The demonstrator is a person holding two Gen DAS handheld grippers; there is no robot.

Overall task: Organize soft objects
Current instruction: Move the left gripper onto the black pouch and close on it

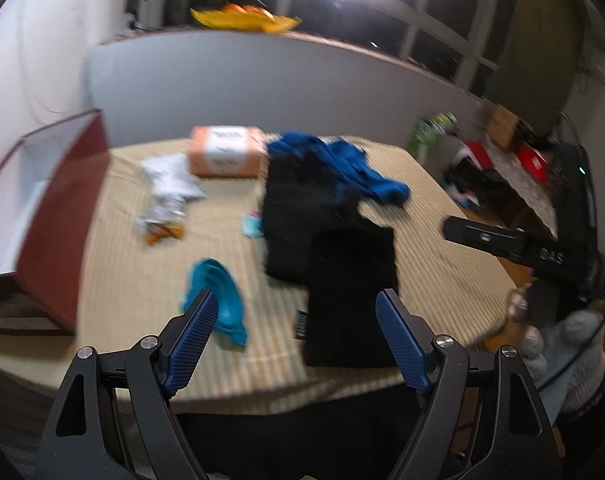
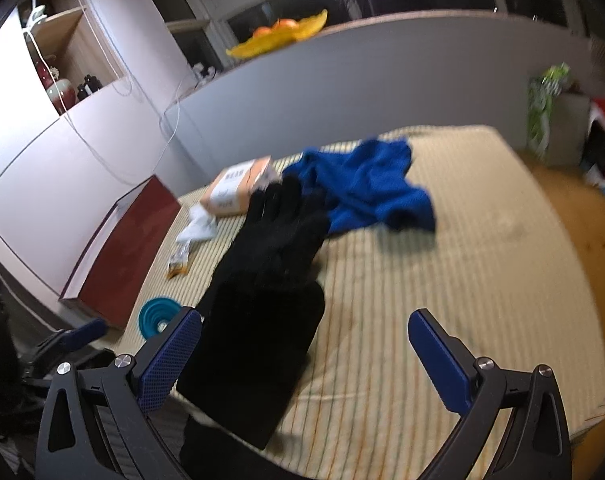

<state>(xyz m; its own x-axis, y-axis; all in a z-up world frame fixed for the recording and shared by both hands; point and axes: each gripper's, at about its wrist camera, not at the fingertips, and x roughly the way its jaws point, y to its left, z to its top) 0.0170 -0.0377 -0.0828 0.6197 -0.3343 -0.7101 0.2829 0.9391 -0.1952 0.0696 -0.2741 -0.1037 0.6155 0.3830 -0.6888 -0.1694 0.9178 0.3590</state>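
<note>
Quick count, table stuff: black gloves [image 1: 334,240] x2, overlapping, centre of frame. Blue cloth [image 1: 354,168] x1, behind them. Orange box [image 1: 225,152] x1, upper middle. Red open box [image 1: 58,216] x1, left edge. Teal funnel-ish thing [image 1: 218,304] x1, lower left. White wrappers [image 1: 170,184], crumpled pile, too blurry to count.

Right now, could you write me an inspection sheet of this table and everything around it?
Surface: striped beige tablecloth.
Job's things: black gloves, overlapping; crumpled blue cloth behind them.
Clutter: dark red open box, orange packet, white wrappers, teal funnel.
Grippers: left hand-held gripper open, empty; right hand-held gripper open, empty.
Cables: white cord on the wall.
Surroundings: yellow fruit dish on the ledge.
</note>
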